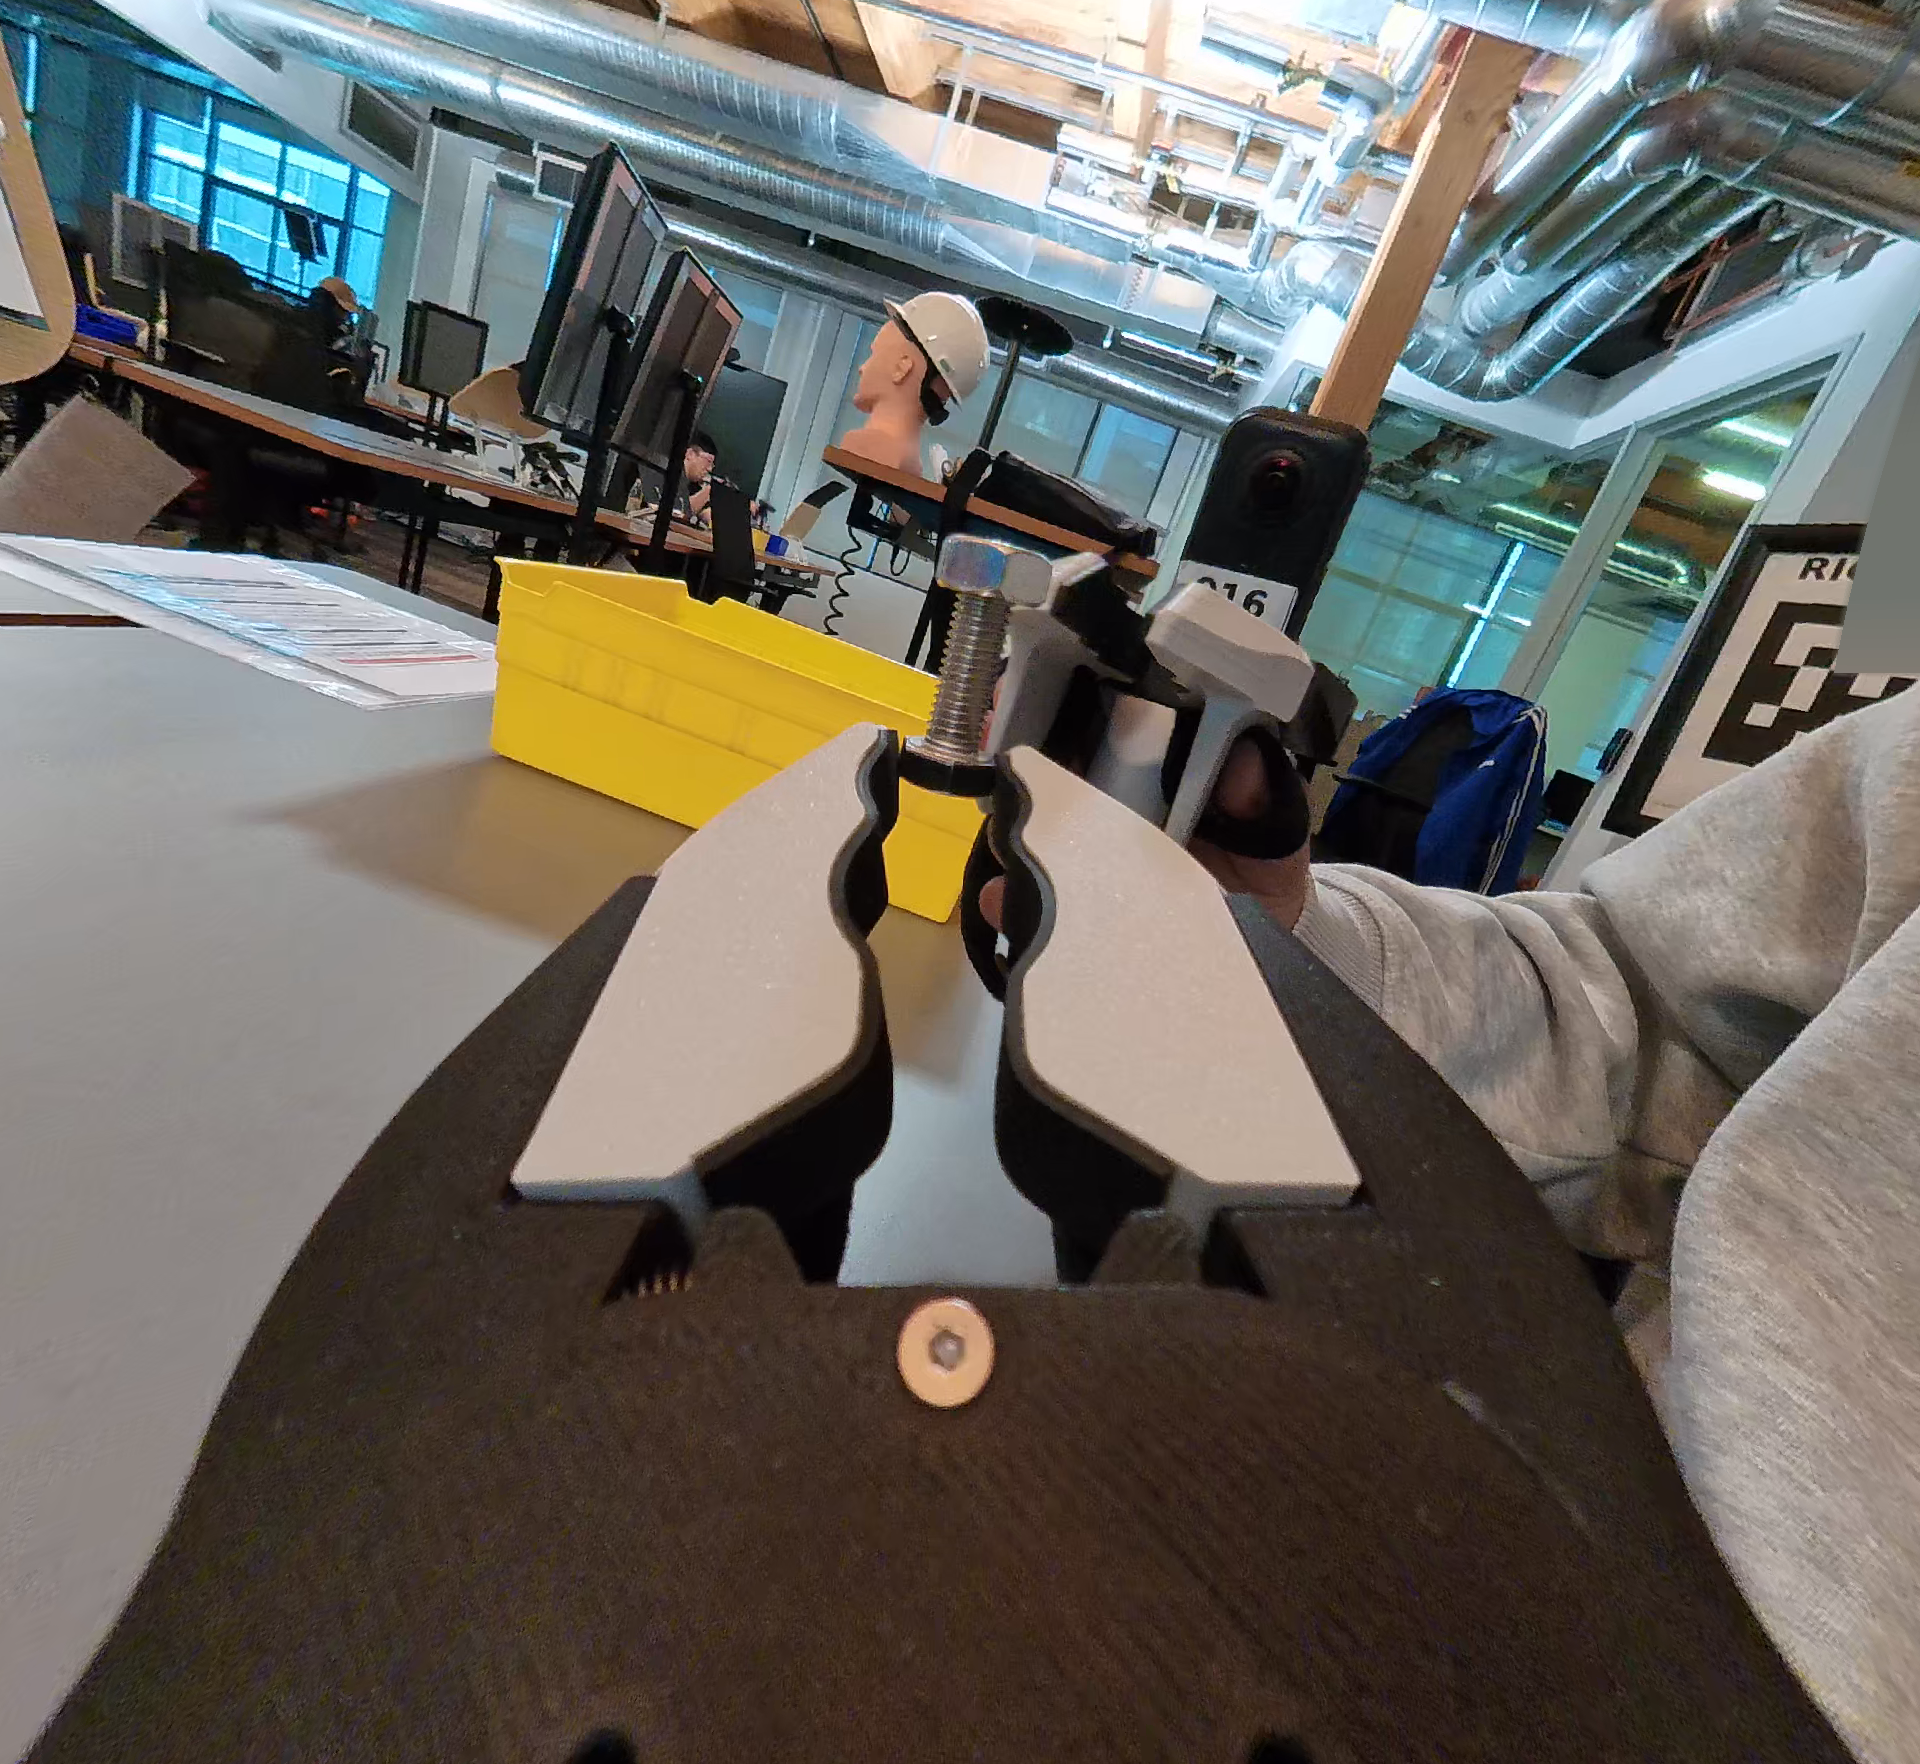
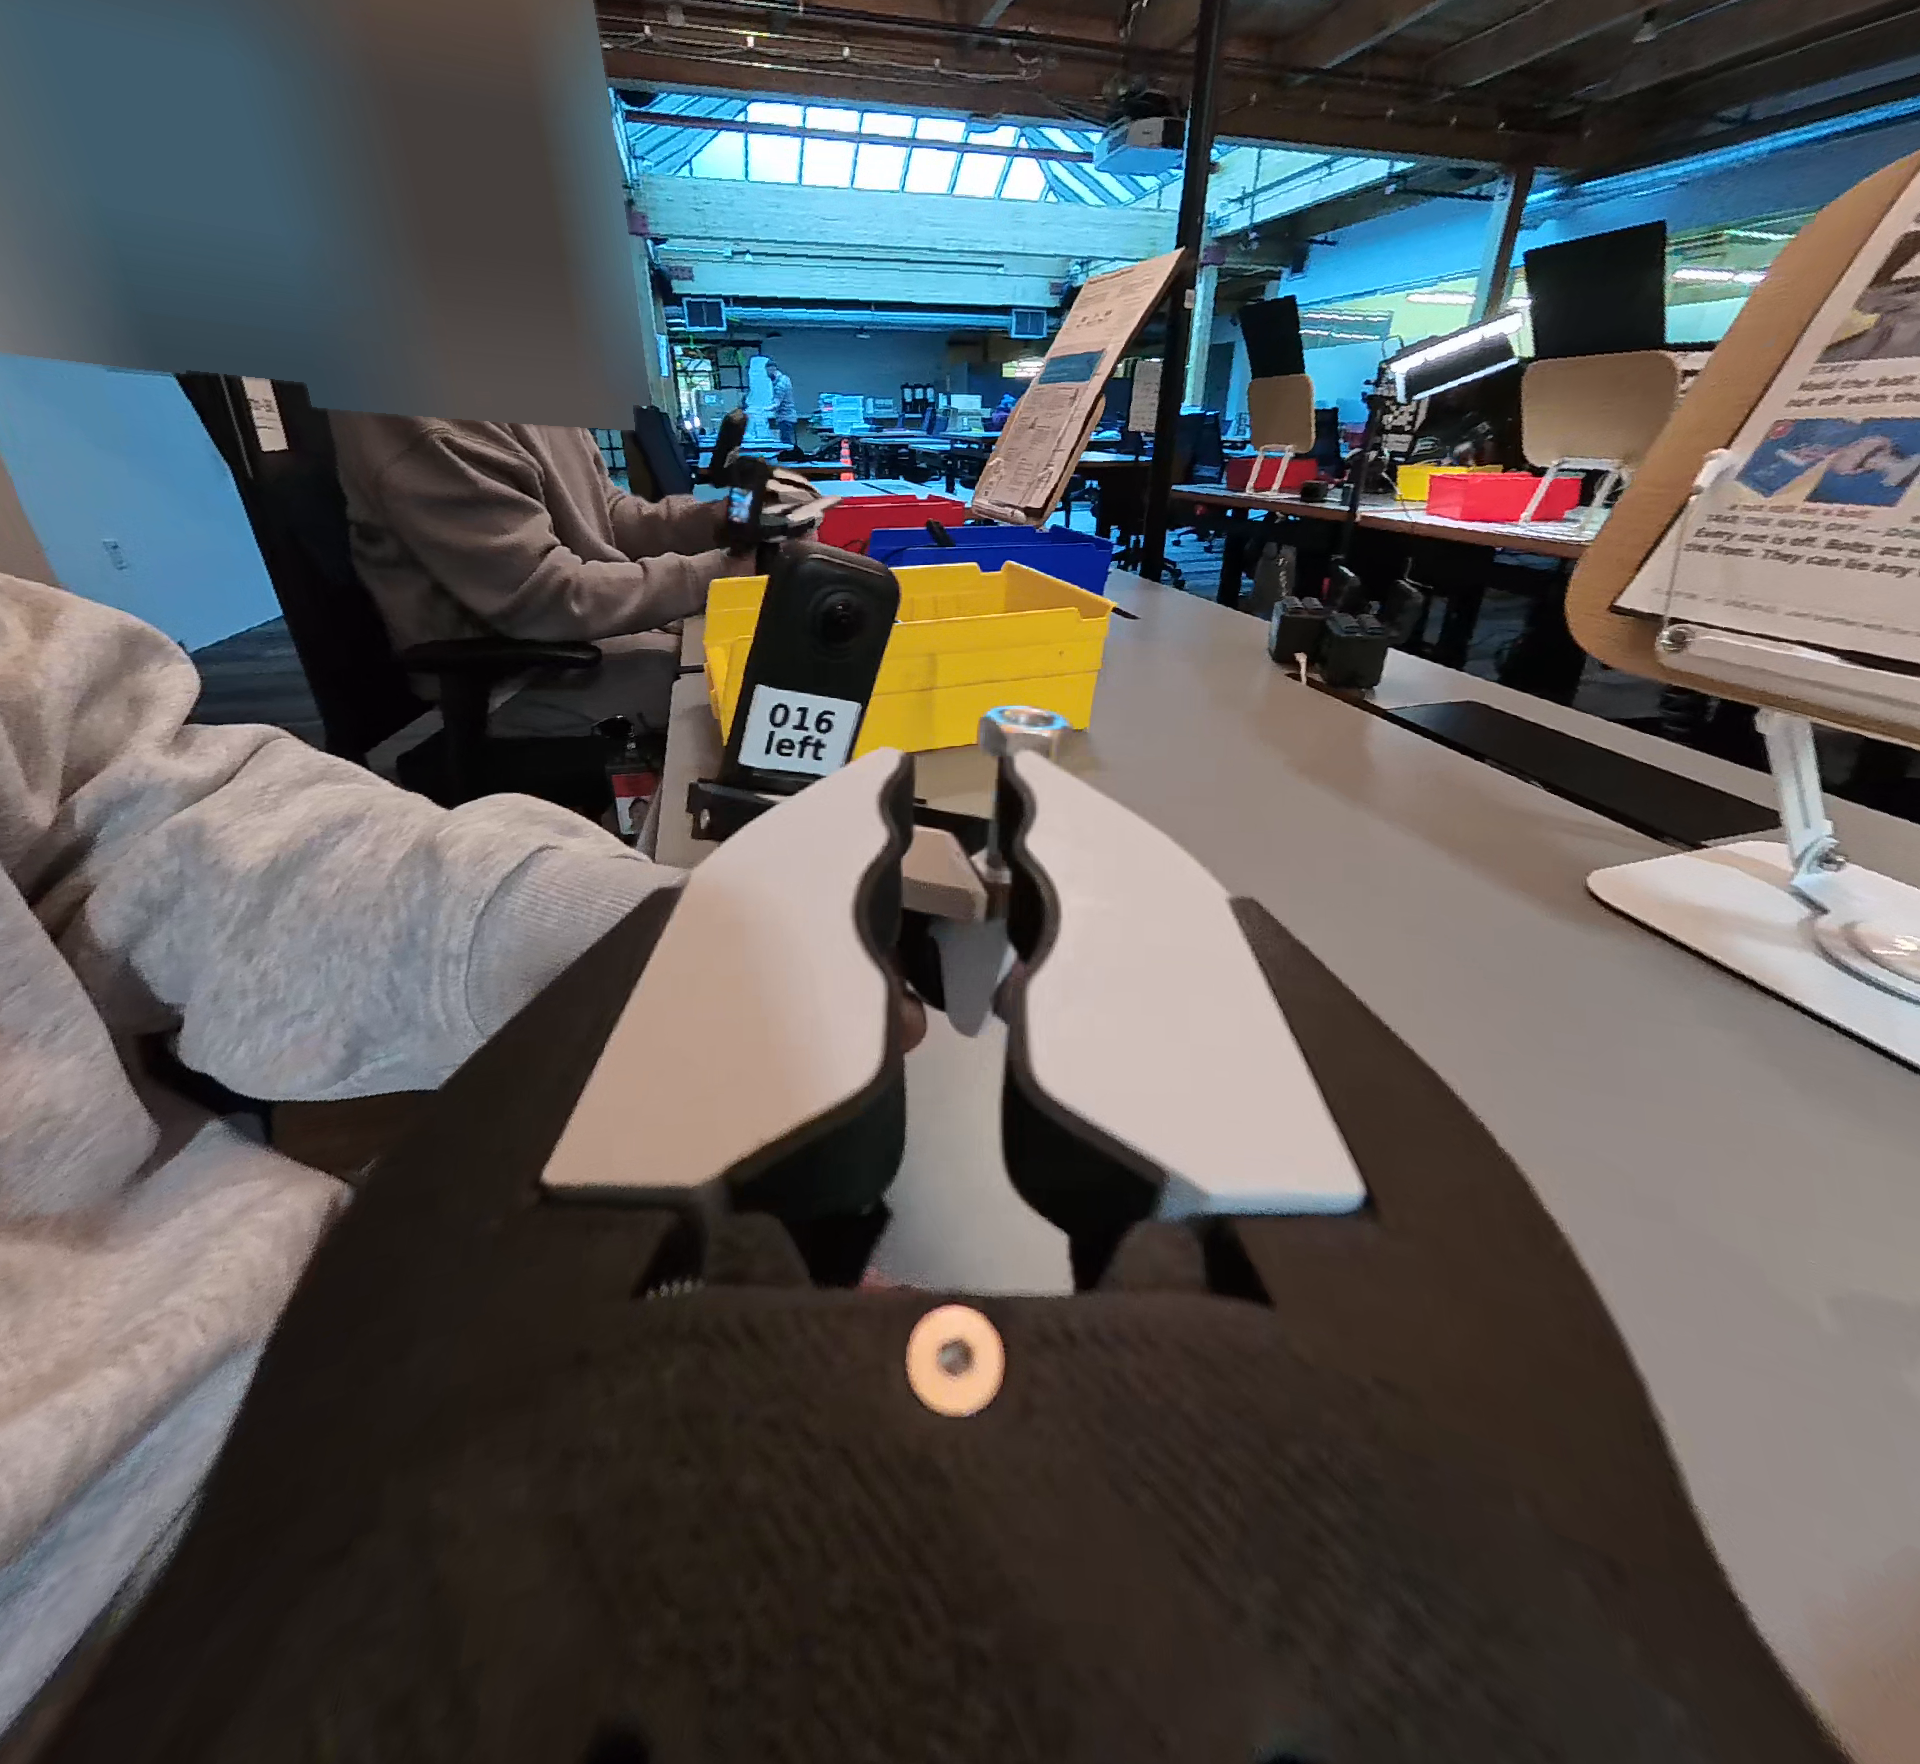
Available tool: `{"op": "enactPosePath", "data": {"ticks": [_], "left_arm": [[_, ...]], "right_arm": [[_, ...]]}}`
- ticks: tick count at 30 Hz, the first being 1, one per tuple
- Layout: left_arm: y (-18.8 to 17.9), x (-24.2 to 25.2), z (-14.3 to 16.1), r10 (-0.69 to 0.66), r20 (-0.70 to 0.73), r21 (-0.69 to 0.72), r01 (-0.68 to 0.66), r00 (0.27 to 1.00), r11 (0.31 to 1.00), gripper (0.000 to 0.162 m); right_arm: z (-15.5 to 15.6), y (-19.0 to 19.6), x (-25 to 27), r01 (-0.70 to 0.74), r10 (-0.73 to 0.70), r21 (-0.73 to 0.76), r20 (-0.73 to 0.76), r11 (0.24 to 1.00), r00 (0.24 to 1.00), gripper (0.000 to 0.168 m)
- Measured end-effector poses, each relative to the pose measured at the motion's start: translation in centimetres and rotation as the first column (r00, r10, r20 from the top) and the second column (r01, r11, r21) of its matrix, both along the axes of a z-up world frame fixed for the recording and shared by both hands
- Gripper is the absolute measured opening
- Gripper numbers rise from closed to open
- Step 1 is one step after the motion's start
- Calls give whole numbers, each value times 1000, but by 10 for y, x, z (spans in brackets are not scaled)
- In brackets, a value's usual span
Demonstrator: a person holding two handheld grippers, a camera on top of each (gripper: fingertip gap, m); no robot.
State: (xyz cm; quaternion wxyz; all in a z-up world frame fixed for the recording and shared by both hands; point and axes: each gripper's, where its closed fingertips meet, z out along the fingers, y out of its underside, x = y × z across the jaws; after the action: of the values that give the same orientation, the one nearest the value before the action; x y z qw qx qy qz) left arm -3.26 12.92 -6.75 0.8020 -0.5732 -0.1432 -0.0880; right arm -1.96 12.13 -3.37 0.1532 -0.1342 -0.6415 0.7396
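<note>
A silver hex-head bolt (image 1: pixel 971 654) stands upright, head on top. My left gripper (image 1: pixel 940 769) is shut on its lower end, where a dark collar sits on the thread. It holds the bolt above the grey table (image 1: pixel 208 883). My right gripper (image 1: pixel 1132 675) faces it from beyond, and one of its fingers (image 1: pixel 1029 665) lies right beside the bolt's shaft. In the right wrist view my right gripper (image 2: pixel 956 821) has its jaws narrowly apart with nothing between them. The bolt head (image 2: pixel 1023 732) shows just past the right fingertip.
A yellow bin (image 1: pixel 665 675) (image 2: pixel 966 654) stands on the table behind the grippers, with a blue bin (image 2: pixel 997 551) behind it. A document stand (image 2: pixel 1766 519) is at the right, a laminated sheet (image 1: pixel 291 613) at the left. A grey sleeve (image 1: pixel 1558 987) holds the right gripper. My two grippers' fingertips are within a few centimetres of each other.
</note>
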Motion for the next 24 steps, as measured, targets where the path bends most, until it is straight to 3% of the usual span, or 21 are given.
{"op": "enactPosePath", "data": {"ticks": [6, 9, 12, 19, 21, 22, 23, 24], "left_arm": [[5, 5, -3, -17, -18, -25, 16, 1000, 1000, 17], [4, 4, -3, -11, -13, -22, 11, 1000, 1000, 17], [1, 1, -1, -2, 1, -6, 2, 1000, 1000, 17], [4, 3, -3, -11, -8, -20, 11, 1000, 1000, 17], [3, 3, -3, -8, -8, -22, 8, 1000, 1000, 17], [3, 2, -3, -5, -7, -19, 5, 1000, 1000, 17], [2, 0, -2, 3, 0, -16, -3, 1000, 1000, 17], [1, -1, -2, 8, 4, -15, -8, 1000, 1000, 17]], "right_arm": [[1, -2, -7, 57, -57, -12, -10, 998, 998, 49], [-2, -8, -1, 25, -24, 17, -25, 1000, 999, 38], [0, -6, 6, -16, 16, 20, -31, 1000, 999, 12], [2, -5, -4, 50, -50, -7, -26, 999, 998, 45], [0, -9, 0, 19, -19, 4, -16, 1000, 1000, 41], [1, -9, 4, -4, 4, -2, -15, 1000, 1000, 32], [1, -10, 10, -52, 52, 1, -12, 999, 999, 13], [1, -10, 13, -77, 77, -1, 4, 997, 997, 7]]}}
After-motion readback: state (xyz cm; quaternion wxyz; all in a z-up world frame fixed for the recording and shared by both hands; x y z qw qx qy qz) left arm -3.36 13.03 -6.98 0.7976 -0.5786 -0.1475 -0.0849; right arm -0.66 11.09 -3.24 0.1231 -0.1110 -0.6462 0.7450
